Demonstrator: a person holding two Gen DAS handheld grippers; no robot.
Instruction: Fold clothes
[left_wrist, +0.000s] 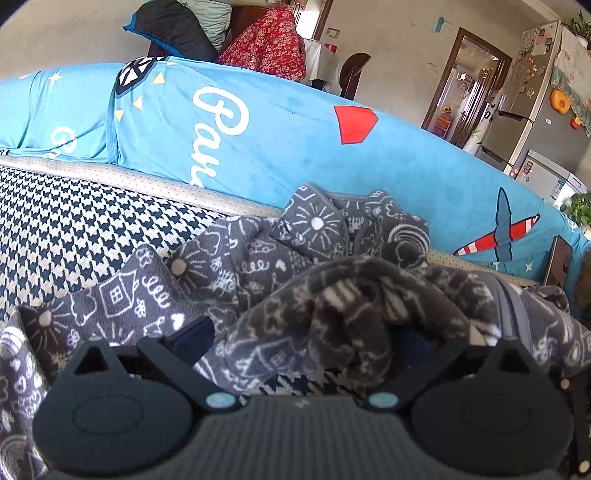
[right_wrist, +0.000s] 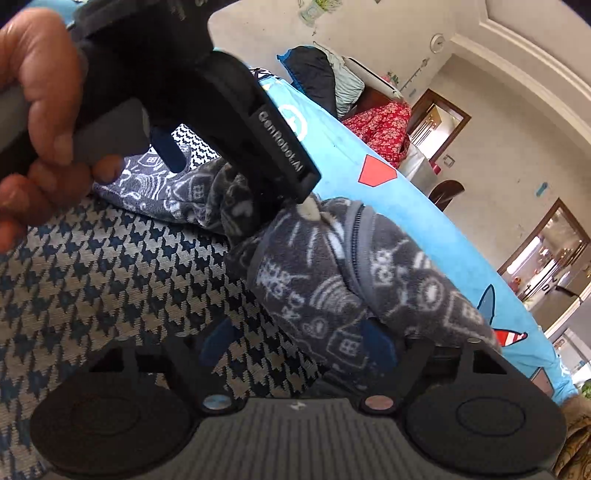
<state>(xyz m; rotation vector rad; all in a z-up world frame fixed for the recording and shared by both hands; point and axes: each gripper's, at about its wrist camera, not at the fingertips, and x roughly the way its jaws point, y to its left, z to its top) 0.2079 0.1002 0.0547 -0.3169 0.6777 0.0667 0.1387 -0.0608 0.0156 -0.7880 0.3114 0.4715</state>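
A dark grey fleece garment (left_wrist: 258, 266) with white doodle print and cream buttons lies crumpled on the houndstooth sofa seat (left_wrist: 74, 229). My left gripper (left_wrist: 314, 343) stands wide open over its near edge. A bunched fold lies between the jaws and drapes over the right finger, hiding it; the left finger's blue pad (left_wrist: 195, 339) is bare. In the right wrist view a hand (right_wrist: 37, 110) holds the left gripper (right_wrist: 229, 181) above the garment (right_wrist: 332, 280). My right gripper (right_wrist: 297, 343) is open just above the seat (right_wrist: 110, 277), with the garment's edge lying between the jaws against the right pad (right_wrist: 376, 343).
A bright blue printed blanket (left_wrist: 280, 147) covers the sofa back behind the garment. More clothes, one red and floral (left_wrist: 269, 40), are piled on top of it. A fridge (left_wrist: 524, 110) and a doorway (left_wrist: 469, 85) stand far right. Houndstooth seat stretches to the left.
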